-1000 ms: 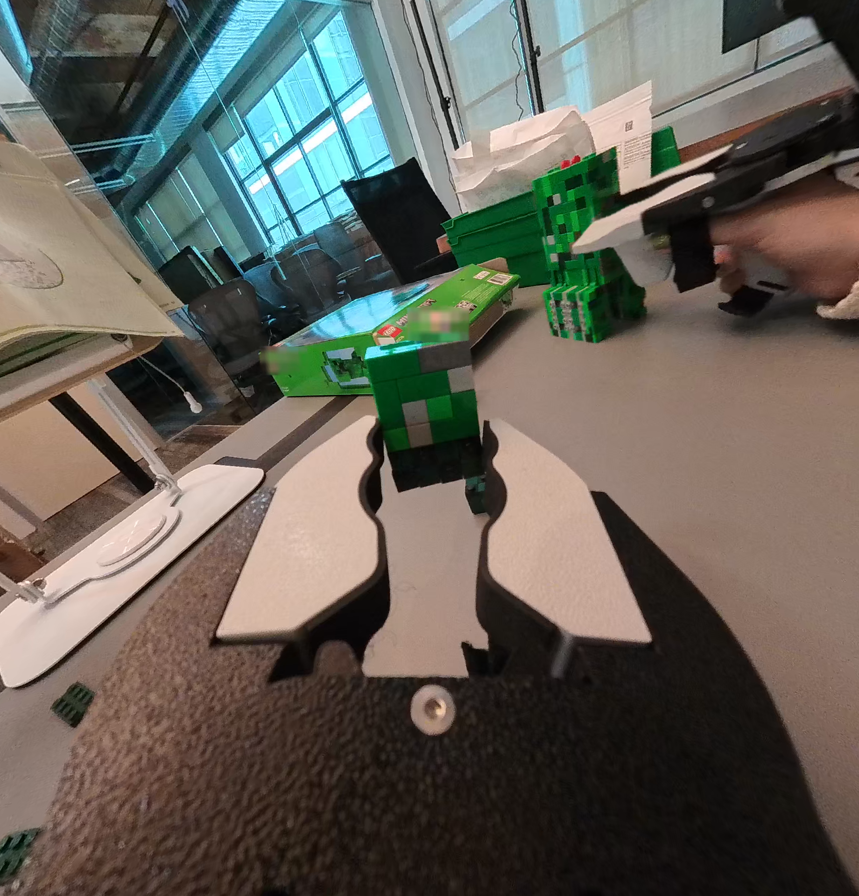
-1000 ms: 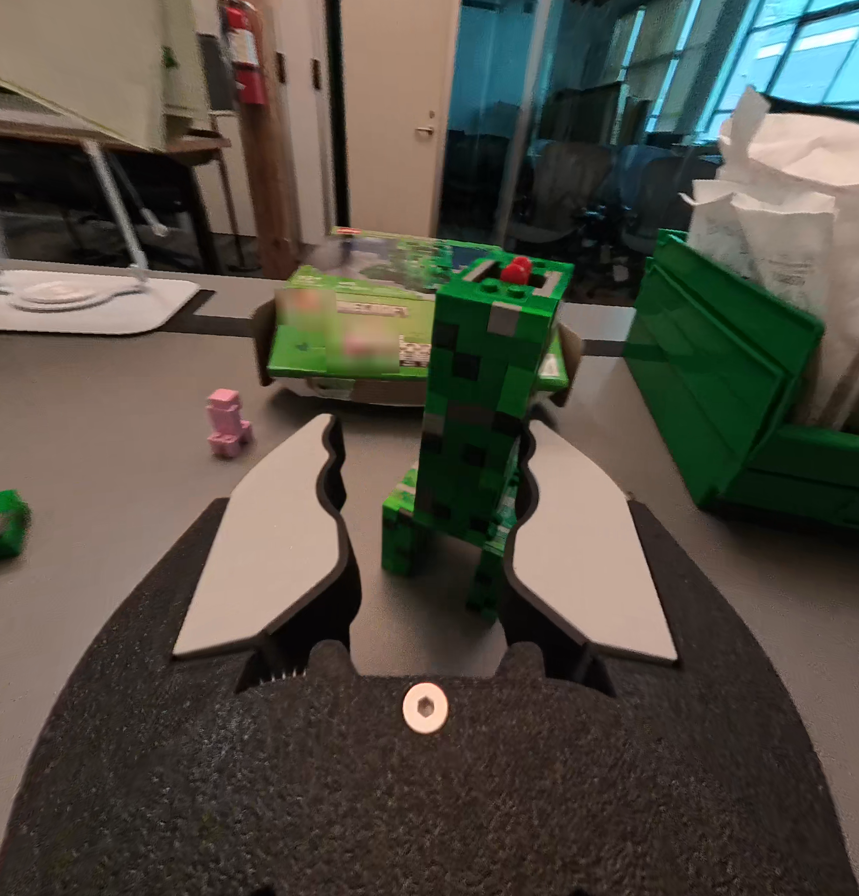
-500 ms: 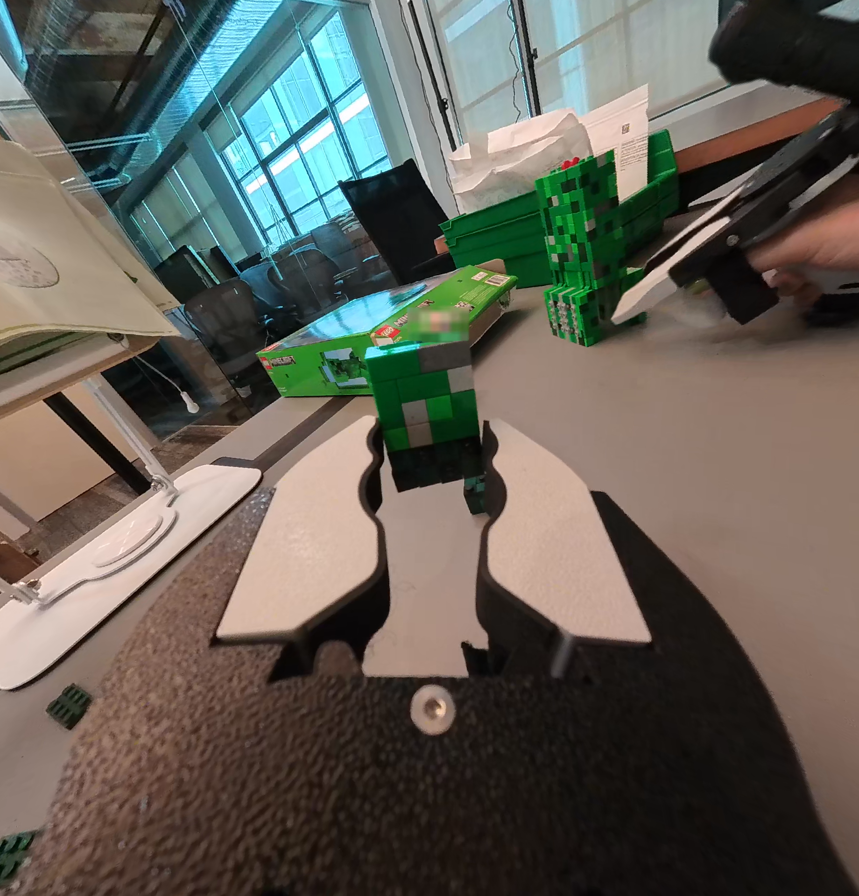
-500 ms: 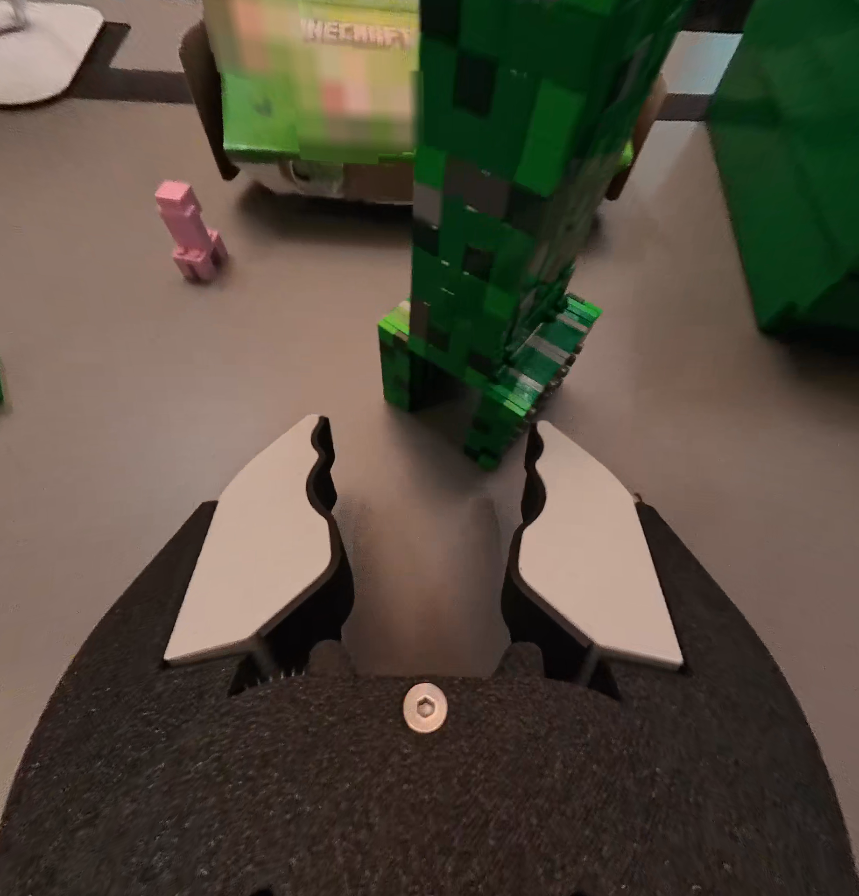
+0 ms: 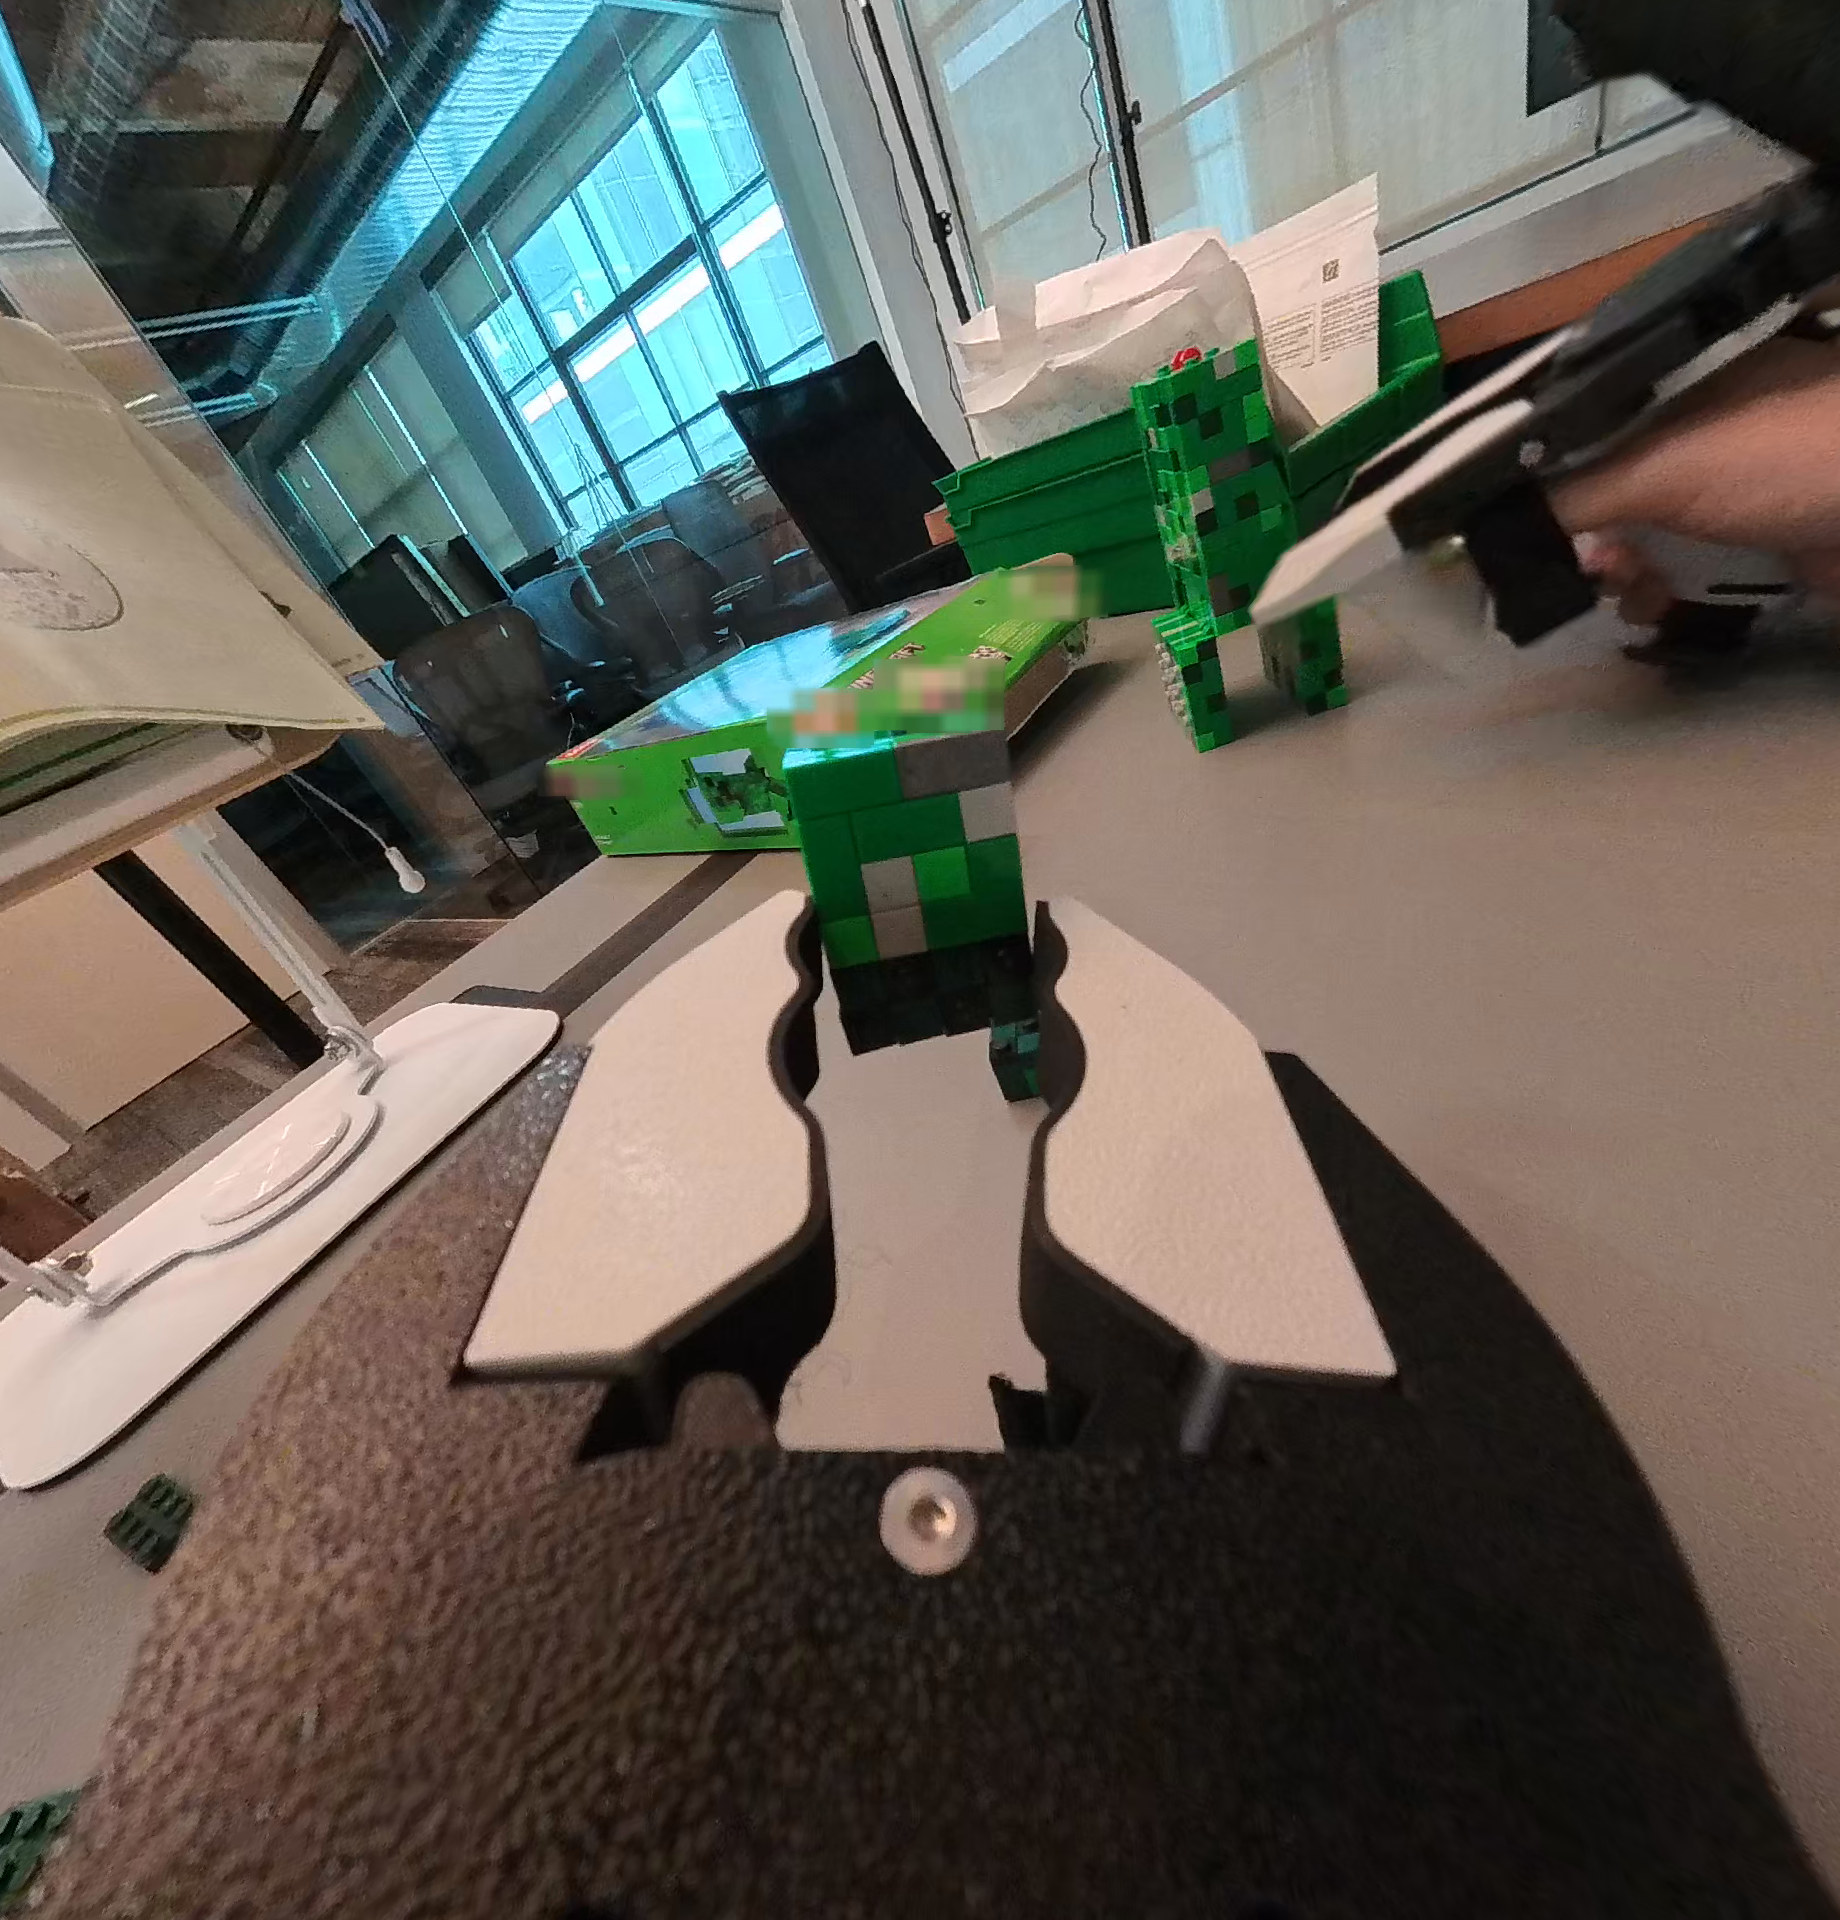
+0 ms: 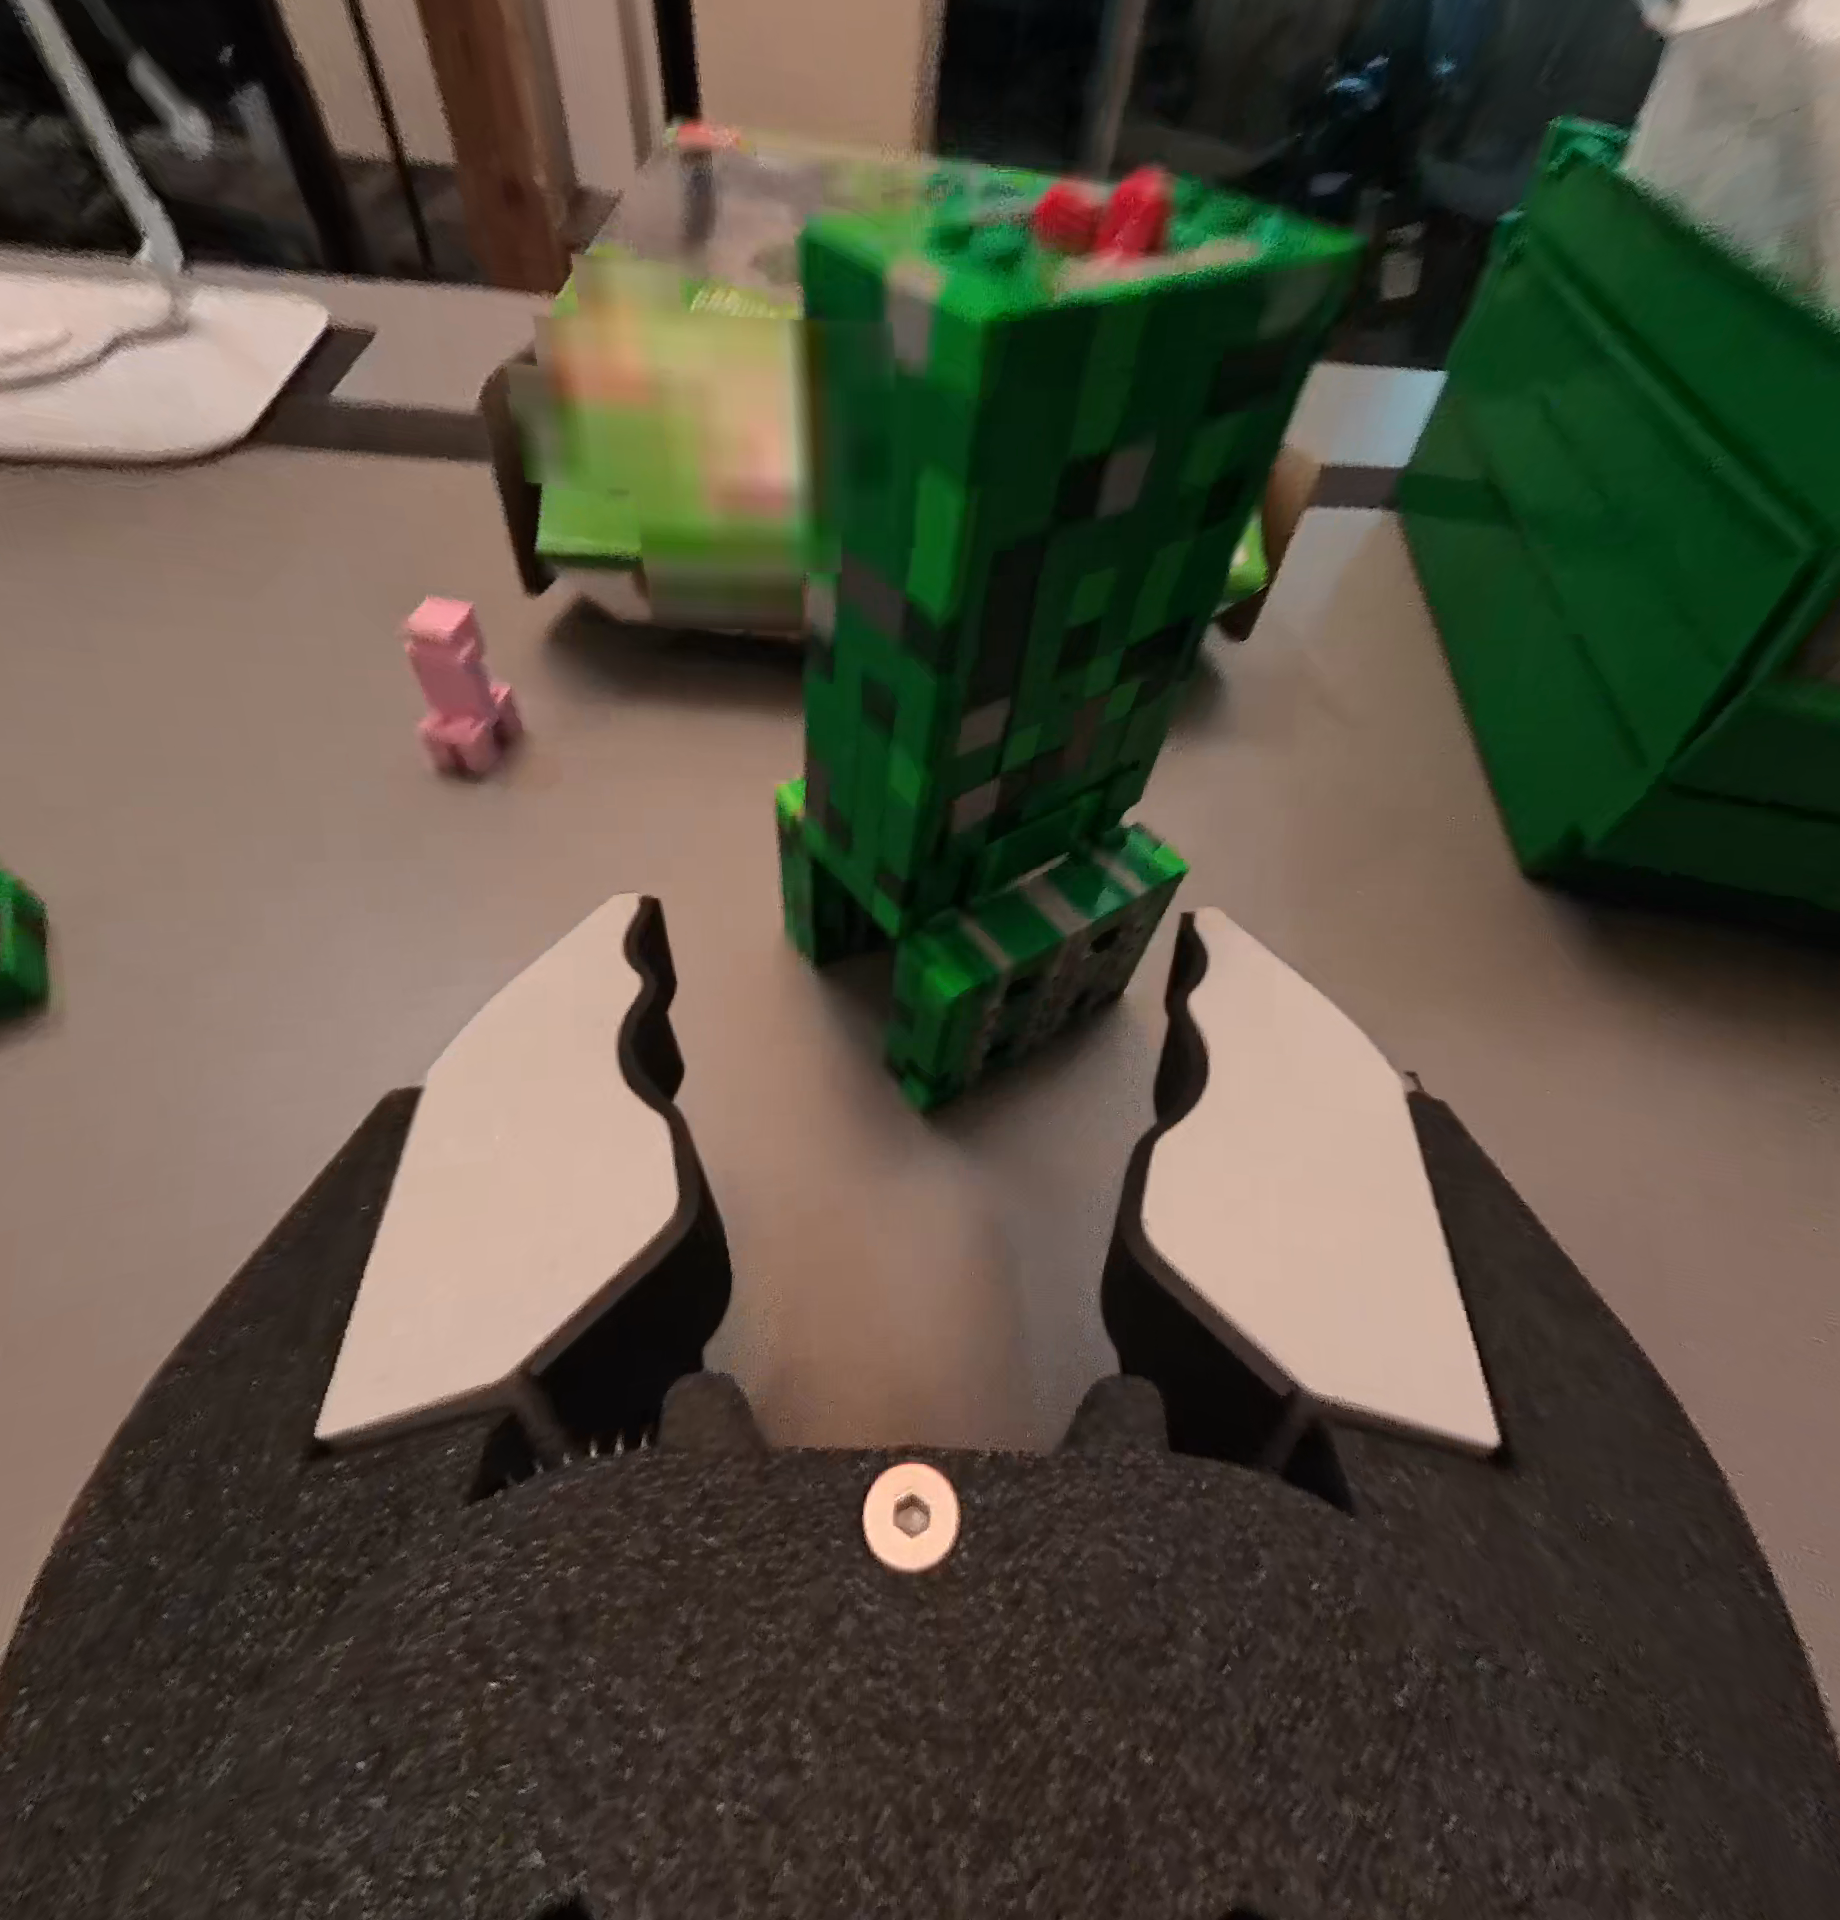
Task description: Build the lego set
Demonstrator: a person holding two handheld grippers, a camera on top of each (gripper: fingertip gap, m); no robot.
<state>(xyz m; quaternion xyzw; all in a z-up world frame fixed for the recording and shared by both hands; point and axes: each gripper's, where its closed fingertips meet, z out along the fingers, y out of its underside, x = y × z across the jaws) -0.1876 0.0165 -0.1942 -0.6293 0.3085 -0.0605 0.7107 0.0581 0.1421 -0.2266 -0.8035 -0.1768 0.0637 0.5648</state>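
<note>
Two grippers: left gripper (image 5: 926,997) jaws pinching the green block-built head (image 5: 911,862); right gripper (image 6: 916,997) jaws spread, empty, before the tall green brick body (image 6: 1009,582), likely steadying it next for joining

Two grippers on show, the left gripper (image 5: 926,997) and the right gripper (image 6: 916,997). One tall green lego figure (image 6: 1020,582) stands mid-bench, one green lego block (image 5: 911,873) nearer the front. One pink lego figure (image 6: 457,691), one green box (image 5: 791,727), one white stand base (image 5: 241,1195) at the left edge. Two small dark green plates (image 5: 152,1522) (image 5: 12,1849) lie loose by the near edge.
</note>
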